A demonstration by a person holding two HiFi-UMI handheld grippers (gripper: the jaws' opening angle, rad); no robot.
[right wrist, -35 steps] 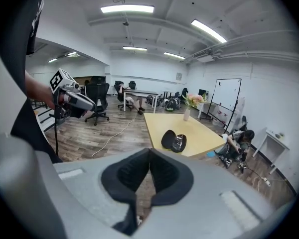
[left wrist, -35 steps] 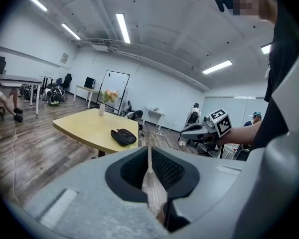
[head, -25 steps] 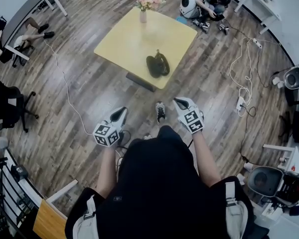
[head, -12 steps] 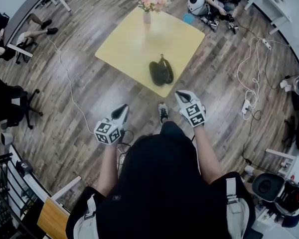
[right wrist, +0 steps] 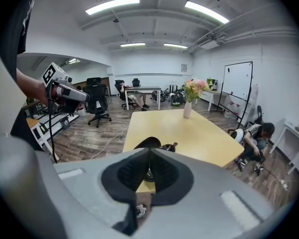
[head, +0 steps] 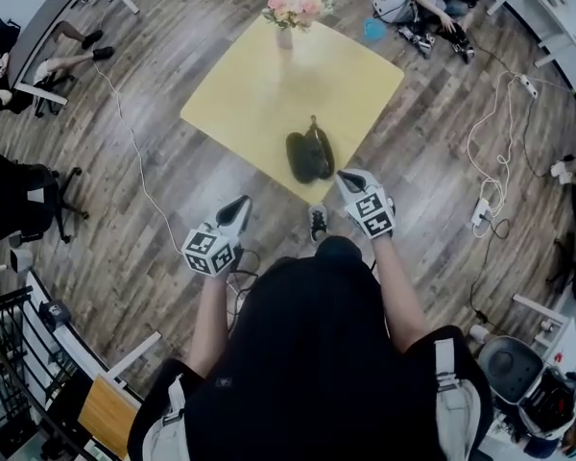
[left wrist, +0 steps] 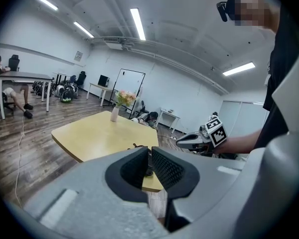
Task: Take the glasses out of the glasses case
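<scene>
Hovering at the counter's near corner, both jaws pinched together

I see the yellow counter (head: 259, 84) on the wood floor (head: 125, 219), the biggest thing ahead of me. My left hand-held gripper (head: 241, 203) is over the floor, short of the counter, its jaws closed to a narrow slit on nothing. My right hand-held gripper (head: 345, 176) sits just beside the counter's near corner, jaws pressed together and likewise empty. The dark glasses case (head: 308, 154) lies open like a clamshell near that corner, close to the right gripper. I cannot tell whether glasses lie inside. A small vase (head: 285, 36) holds pink flowers at the far corner.
</scene>
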